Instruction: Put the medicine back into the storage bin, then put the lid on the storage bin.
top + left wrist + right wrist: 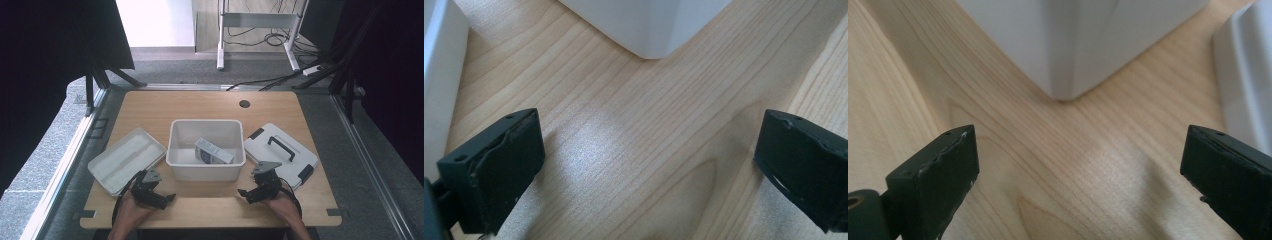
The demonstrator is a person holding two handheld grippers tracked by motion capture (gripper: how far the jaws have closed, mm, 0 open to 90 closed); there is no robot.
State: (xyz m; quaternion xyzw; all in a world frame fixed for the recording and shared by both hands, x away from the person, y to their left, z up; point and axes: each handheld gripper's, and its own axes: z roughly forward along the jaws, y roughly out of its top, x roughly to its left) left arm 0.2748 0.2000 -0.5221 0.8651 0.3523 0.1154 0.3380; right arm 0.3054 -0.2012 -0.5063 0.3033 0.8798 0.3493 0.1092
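Note:
A white plastic bin (206, 171) stands mid-table with a white-and-grey carton (213, 150) lying tilted inside it. My left gripper (168, 198) rests low over the wood at the bin's front left, jaws wide open and empty; a bin corner (651, 30) shows ahead of it. My right gripper (243, 192) sits at the bin's front right, also open and empty, with the bin's other front corner (1073, 50) ahead. A white tray (126, 159) lies left of the bin and a white lid with a black handle (280, 152) lies right.
The wooden table (200, 107) has a round cable hole (244, 104) near its far edge. Black frame posts and dark curtains flank the table. A white stand with cables (260, 30) is on the floor beyond. The lid's edge (1248, 75) is right of my right gripper.

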